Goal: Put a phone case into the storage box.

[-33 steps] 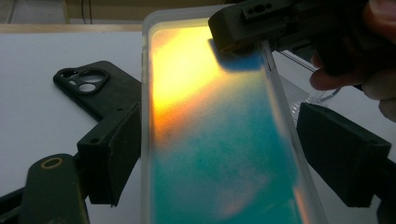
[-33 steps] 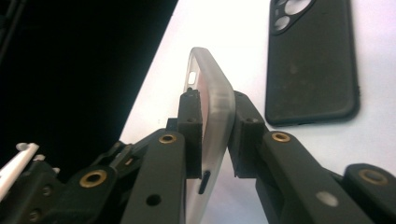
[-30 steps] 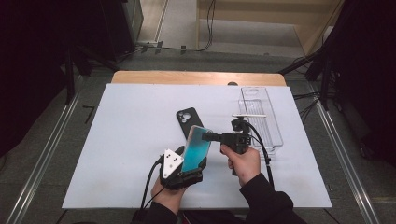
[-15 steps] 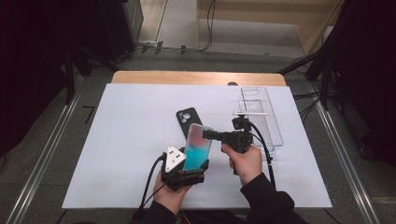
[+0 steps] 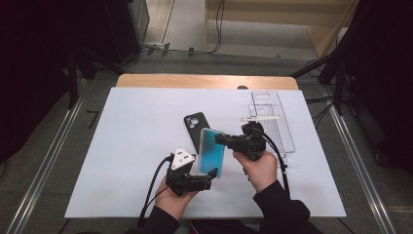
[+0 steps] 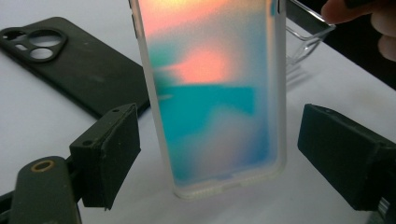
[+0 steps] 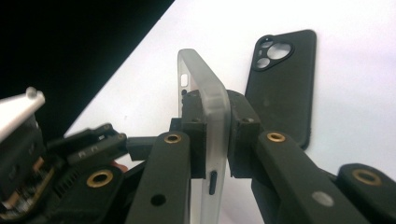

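A phone point(image 5: 212, 153) in a frosted clear case, its screen teal and orange, stands tilted on its lower end on the white mat. My right gripper point(image 5: 220, 140) is shut on the phone's point(image 7: 205, 79) upper side edge, pads point(image 7: 194, 126) pressed on both faces. My left gripper point(image 5: 212, 178) is open around the phone's point(image 6: 215, 93) lower end; its jaws have just been closing slightly, and gaps remain on both sides in the left gripper view. A black phone case point(image 5: 194, 127) lies flat just behind.
A clear plastic tray point(image 5: 272, 122) lies at the right of the white mat point(image 5: 122, 146), behind my right hand. The table's wooden far edge point(image 5: 204, 81) shows beyond the mat. Metal rails run along both sides.
The phone has shifted slightly right and turned so that more of its screen faces up. Both hands stay almost where they were.
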